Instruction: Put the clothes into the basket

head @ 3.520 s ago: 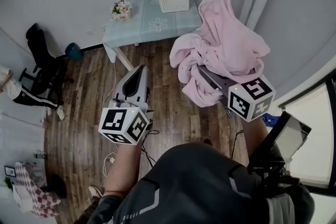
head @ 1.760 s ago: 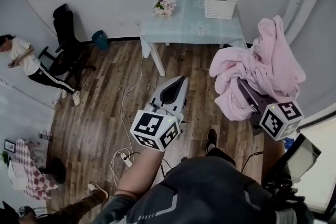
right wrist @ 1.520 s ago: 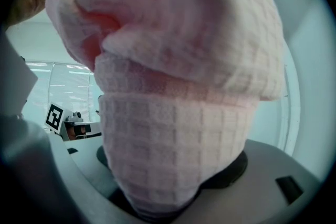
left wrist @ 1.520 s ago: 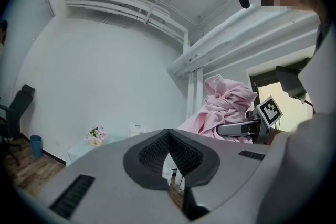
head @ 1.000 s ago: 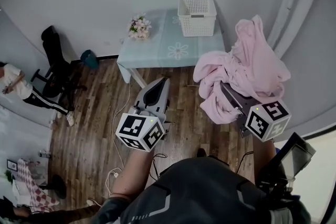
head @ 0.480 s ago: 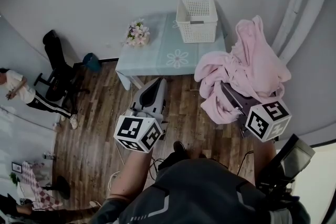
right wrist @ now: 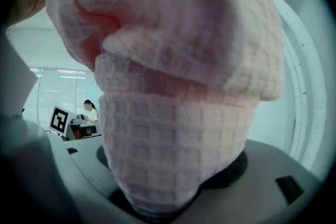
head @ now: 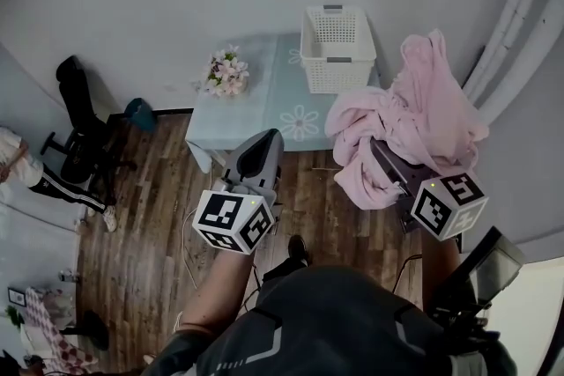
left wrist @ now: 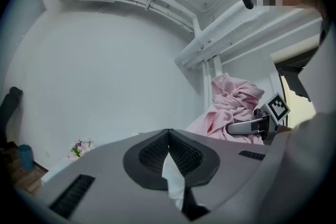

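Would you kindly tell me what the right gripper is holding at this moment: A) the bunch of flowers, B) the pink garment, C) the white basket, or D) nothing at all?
B: the right gripper is shut on the pink garment, whose waffle-knit cloth fills the right gripper view.

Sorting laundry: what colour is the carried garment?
A pale pink waffle-knit garment; clearest in head view.

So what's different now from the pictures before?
The person has walked toward the table, so it and the white basket look nearer. Nothing was grabbed or dropped: the right gripper still clamps the pink clothes, the left gripper stays shut and empty, and the basket still holds no clothes.
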Available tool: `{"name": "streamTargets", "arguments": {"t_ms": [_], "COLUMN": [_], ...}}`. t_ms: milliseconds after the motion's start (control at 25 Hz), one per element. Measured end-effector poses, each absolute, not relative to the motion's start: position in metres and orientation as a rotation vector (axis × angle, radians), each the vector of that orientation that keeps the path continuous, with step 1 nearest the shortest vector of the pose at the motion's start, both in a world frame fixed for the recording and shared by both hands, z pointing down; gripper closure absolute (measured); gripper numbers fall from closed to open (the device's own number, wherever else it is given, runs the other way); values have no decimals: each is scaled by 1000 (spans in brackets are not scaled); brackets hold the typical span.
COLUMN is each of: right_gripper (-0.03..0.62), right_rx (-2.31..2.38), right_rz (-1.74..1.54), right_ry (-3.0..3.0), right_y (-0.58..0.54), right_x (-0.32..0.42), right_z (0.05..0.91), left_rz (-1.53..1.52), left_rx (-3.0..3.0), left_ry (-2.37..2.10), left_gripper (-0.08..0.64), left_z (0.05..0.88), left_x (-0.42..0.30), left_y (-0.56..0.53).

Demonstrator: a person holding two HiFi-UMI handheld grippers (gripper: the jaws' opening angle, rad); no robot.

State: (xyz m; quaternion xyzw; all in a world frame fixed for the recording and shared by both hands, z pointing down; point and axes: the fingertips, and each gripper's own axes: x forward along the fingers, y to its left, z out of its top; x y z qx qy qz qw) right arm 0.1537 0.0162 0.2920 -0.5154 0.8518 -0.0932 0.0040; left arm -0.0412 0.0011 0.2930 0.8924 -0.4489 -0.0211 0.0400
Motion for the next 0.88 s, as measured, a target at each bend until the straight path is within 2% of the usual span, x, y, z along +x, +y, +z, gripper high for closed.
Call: {"name": "streamTargets", "arguments": {"t_ms": [440, 880], "right_gripper": [244, 244], "right_rx": [-1702, -1805], "right_rz": [-319, -389], "right_ry": [2621, 2624], "right_y": [-86, -136], "right_x": [109, 78], "right_z": [286, 294], "left_rz": [-75, -84], "left_rx": [2750, 2748], "left_ry": [-1296, -1145], "left_gripper": [551, 551], "left_z": [291, 306], "left_x": [-85, -105], "left_y": [-113, -170]}}
